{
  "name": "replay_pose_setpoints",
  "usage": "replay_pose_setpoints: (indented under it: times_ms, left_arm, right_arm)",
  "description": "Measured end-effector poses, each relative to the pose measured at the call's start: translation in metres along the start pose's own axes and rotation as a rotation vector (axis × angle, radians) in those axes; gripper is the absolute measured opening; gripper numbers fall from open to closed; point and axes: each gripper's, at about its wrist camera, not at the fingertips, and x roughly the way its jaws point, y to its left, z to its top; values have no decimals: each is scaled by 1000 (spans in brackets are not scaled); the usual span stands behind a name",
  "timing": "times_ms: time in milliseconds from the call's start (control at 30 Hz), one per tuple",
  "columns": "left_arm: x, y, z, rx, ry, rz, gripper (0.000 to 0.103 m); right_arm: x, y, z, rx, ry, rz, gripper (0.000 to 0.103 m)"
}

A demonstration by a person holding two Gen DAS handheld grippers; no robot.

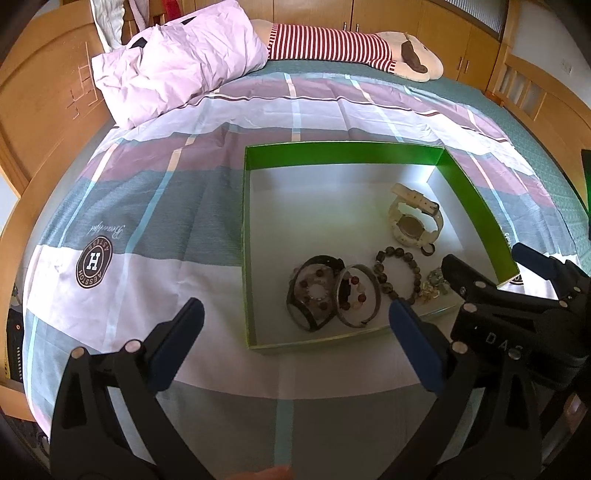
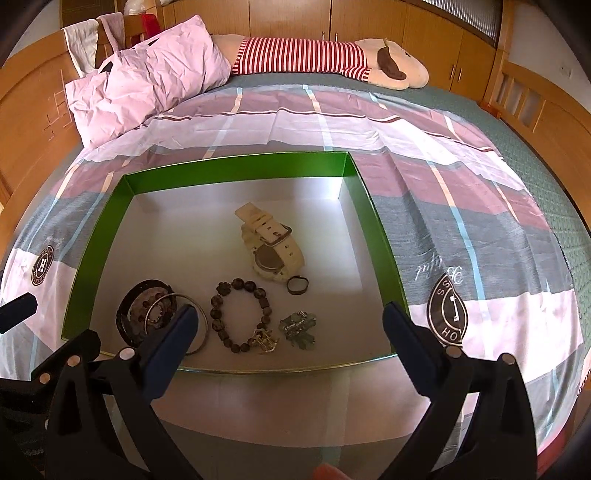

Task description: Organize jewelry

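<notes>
I have both grippers low over the near edge of the bed, each spread wide and holding nothing: left gripper, right gripper. Between them sits the green box, a shallow open tray with a pale floor, lying flat on the plaid bedsheet. All the jewelry is inside it, crowded toward the near wall. From the right wrist view, a cream watch lies buckled toward the middle, with a small dark ring just beside it. Nearer me is a dark bead bracelet, a gold-toned trinket touching its near side, and a greenish metal charm just right of that. At the near left corner, a black watch carries a beaded bracelet on top, and a thin metal bangle overlaps them. My right gripper's left finger hides part of that bangle in the right wrist view. The right gripper's body crosses the box's near right corner in the left wrist view and hides part of the charm there. Farther back on the bed, well apart from the box: a crumpled lilac pillow and a plush toy in a red-striped top. Wooden bed frame and cabinets ring the scene.
</notes>
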Motion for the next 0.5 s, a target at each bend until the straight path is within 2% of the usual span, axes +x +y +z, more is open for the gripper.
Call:
replay_pose_setpoints:
  times_ms: [500]
  left_arm:
    - [0, 1, 0, 1, 1, -1, 101]
  right_arm:
    - [0, -1, 0, 2, 3, -5, 100]
